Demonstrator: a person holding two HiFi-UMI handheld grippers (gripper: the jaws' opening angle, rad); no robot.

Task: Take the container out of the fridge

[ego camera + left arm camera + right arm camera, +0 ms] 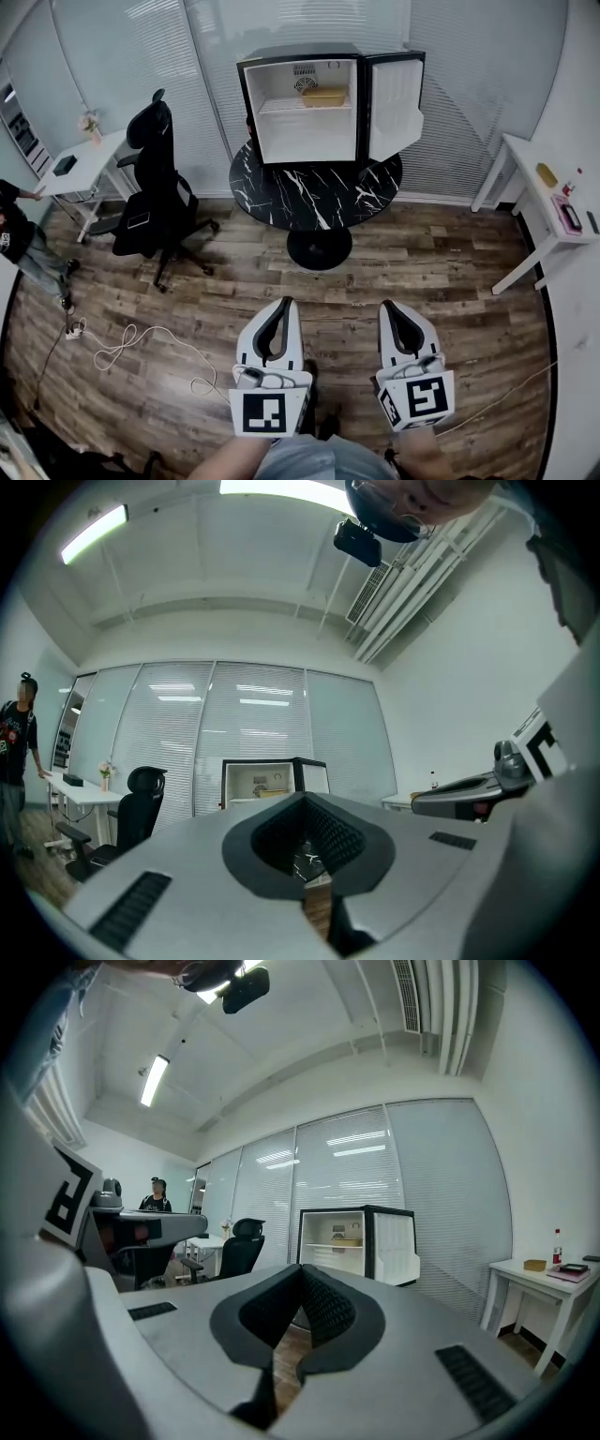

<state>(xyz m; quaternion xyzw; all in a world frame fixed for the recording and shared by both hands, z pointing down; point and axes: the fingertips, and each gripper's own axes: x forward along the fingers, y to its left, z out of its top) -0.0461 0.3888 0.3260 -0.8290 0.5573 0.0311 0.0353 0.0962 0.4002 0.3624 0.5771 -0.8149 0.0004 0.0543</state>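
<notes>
A small black fridge (309, 103) stands on a round black marble table (314, 192) across the room, its door (394, 103) swung open to the right. On its upper shelf lies a flat yellowish container (323, 96), seen small in the left gripper view (274, 793) and the right gripper view (348, 1241). Low in the head view, far from the fridge, my left gripper (282, 305) and right gripper (388, 309) are held side by side over the wooden floor. Both are shut with nothing in them.
A black office chair (155, 187) stands left of the table beside a white desk (84, 169). A person (23, 239) is at the far left. Another white desk (548, 211) with small items lines the right wall. A white cable (131, 347) lies on the floor.
</notes>
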